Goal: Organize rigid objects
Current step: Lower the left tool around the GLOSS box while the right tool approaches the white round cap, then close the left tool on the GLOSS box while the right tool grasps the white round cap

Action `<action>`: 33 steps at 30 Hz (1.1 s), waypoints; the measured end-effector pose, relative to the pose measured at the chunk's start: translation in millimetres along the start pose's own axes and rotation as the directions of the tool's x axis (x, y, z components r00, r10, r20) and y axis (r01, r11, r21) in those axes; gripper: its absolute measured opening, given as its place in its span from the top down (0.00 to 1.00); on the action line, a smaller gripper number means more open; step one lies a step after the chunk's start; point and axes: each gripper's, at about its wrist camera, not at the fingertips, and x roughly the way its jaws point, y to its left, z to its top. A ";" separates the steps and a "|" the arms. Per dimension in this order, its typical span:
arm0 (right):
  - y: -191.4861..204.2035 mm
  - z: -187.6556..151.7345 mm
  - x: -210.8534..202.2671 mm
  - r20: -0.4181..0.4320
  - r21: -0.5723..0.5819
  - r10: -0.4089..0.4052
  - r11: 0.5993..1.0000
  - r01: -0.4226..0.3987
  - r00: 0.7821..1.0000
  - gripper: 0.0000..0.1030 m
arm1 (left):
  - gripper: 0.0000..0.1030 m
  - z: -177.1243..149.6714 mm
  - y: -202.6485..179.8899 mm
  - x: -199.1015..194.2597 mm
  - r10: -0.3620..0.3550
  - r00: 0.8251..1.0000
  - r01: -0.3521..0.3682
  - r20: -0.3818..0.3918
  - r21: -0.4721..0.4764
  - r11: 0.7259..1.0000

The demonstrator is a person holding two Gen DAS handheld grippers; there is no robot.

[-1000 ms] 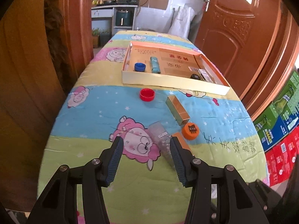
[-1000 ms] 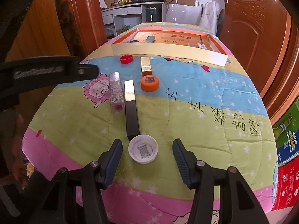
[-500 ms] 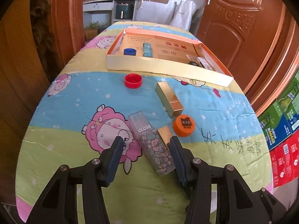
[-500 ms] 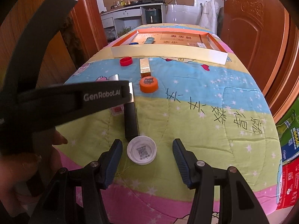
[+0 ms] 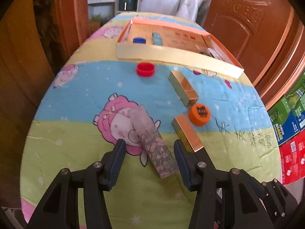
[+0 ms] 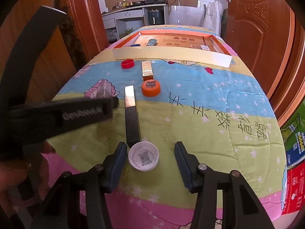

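Near the table's front edge (image 5: 57,171), left claw (image 5: 148,160) released astride the flowered box (image 5: 152,143), reaching step, next needing a clench and carry to the tray (image 5: 171,55); right claw (image 6: 150,156) released around white cap (image 6: 143,156).

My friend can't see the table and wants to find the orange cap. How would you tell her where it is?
Start at the long shallow box at the far end of the cartoon blanket. Come toward the near end past the short gold box; the orange cap sits at its near end. It is the only orange cap, with a dark square label on top.
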 end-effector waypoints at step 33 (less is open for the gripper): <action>-1.2 -0.6 -26.3 0.042 0.001 0.014 1.000 -0.014 0.999 0.71 | 0.81 -5.7 28.7 -35.5 -0.100 0.991 0.099 0.089 0.022 0.995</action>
